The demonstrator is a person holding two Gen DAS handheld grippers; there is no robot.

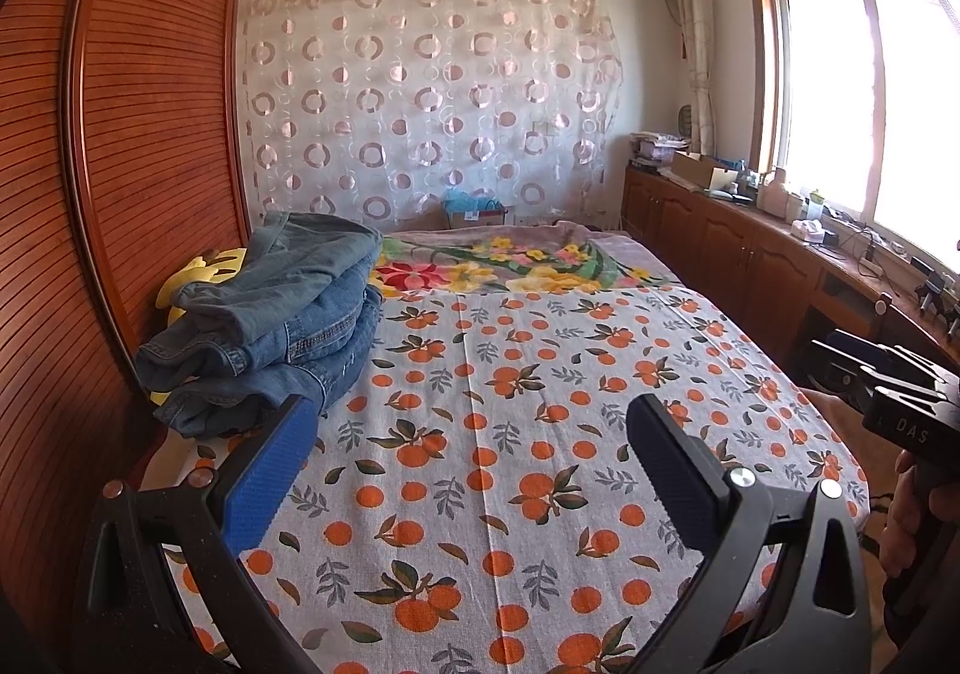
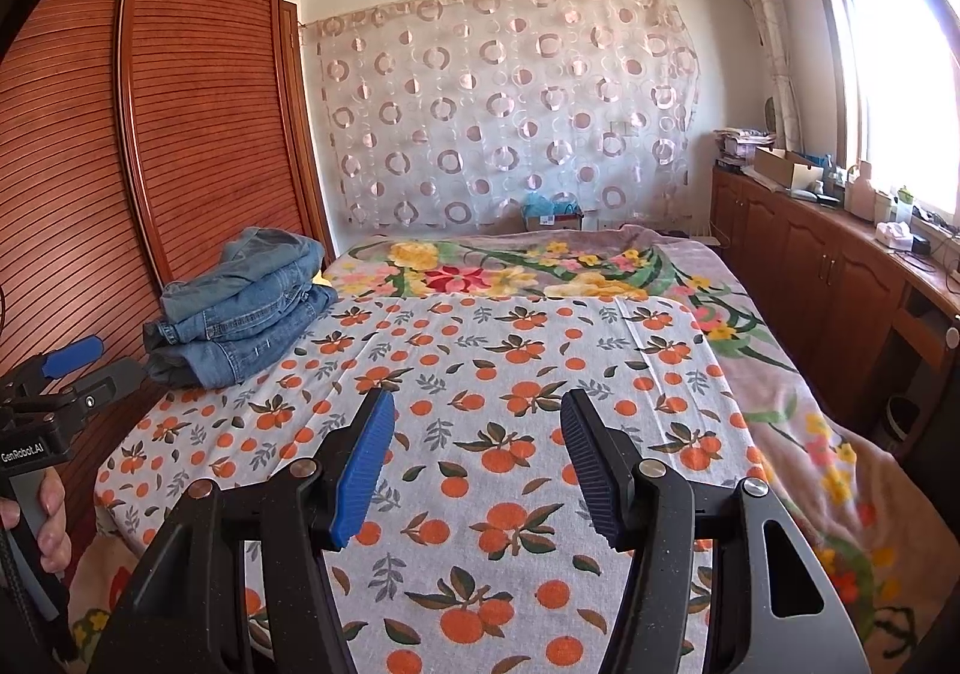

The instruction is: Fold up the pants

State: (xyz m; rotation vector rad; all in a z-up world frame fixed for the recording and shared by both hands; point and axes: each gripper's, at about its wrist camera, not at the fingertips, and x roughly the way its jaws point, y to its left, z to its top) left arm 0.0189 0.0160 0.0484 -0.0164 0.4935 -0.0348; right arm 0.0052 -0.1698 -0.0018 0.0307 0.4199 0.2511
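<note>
Over the orange-print sheet (image 2: 516,368) of the bed, hovering with both grippers empty: left gripper (image 1: 474,434) fingers spread wide apart, right gripper (image 2: 477,428) fingers likewise parted, neither touching cloth. Lying folded in a stack against the wooden wardrobe (image 1: 150,134), at the sheet's far left edge, well apart from both grippers: the denim pants (image 1: 270,314).

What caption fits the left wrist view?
Open left gripper over orange-print sheet, folded jeans stacked at left.
</note>
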